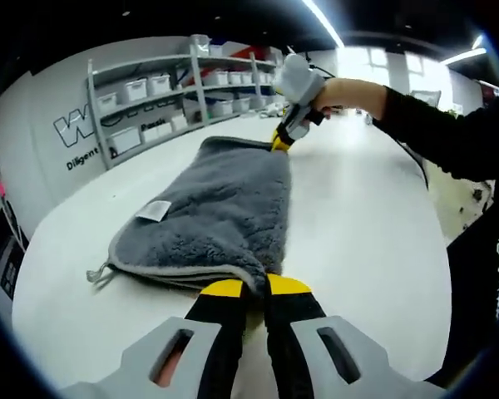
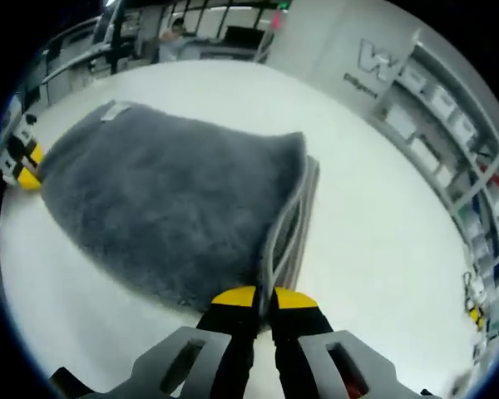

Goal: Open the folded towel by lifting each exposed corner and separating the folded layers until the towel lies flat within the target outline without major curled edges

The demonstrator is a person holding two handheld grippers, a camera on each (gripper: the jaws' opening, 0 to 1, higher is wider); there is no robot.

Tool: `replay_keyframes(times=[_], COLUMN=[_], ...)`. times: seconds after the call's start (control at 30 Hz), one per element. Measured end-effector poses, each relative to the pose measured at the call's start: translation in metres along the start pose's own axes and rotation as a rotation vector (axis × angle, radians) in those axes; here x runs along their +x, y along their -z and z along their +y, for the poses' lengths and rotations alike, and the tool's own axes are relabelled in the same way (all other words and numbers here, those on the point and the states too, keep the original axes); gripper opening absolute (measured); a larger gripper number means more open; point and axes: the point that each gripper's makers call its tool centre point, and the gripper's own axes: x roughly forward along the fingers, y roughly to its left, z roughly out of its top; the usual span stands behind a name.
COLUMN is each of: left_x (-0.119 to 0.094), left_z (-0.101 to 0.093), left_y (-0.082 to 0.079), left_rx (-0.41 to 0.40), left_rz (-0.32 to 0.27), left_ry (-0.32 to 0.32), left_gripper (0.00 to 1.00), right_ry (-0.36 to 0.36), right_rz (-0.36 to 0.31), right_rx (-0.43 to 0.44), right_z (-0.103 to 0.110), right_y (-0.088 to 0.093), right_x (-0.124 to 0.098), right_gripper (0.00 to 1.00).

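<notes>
A grey fluffy towel (image 1: pixel 216 212) lies folded on the white table (image 1: pixel 366 241), with a white label (image 1: pixel 154 210) on its top and a small loop at one corner. My left gripper (image 1: pixel 255 287) is shut on the towel's near corner, its yellow-tipped jaws pinching the hem. At the towel's far corner the right gripper (image 1: pixel 281 140), held by a hand in a black sleeve, also grips the edge. In the right gripper view, my right gripper (image 2: pixel 264 295) is shut on the layered edges of the towel (image 2: pixel 166 208), and the left gripper (image 2: pixel 25 170) shows at the far corner.
Grey shelving (image 1: pixel 175 91) with white bins stands behind the table against a wall with lettering. The same shelves (image 2: pixel 457 141) run along the right of the right gripper view. Bare tabletop (image 2: pixel 382 241) surrounds the towel on every side.
</notes>
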Motion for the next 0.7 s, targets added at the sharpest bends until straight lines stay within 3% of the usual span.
replay_keyframes(times=[0.3, 0.7], left_x=[0.003, 0.009], left_z=[-0.013, -0.042], left_y=[-0.004, -0.012], left_rx=[0.002, 0.033], left_rz=[-0.012, -0.045], left_ry=[0.016, 0.057], left_gripper=[0.06, 0.06], right_ry=[-0.035, -0.030], right_rz=[0.071, 0.135], right_rx=[-0.025, -0.052], right_z=[-0.006, -0.015], right_y=[-0.009, -0.022], right_x=[0.011, 0.024], right_gripper=[0.00, 0.00])
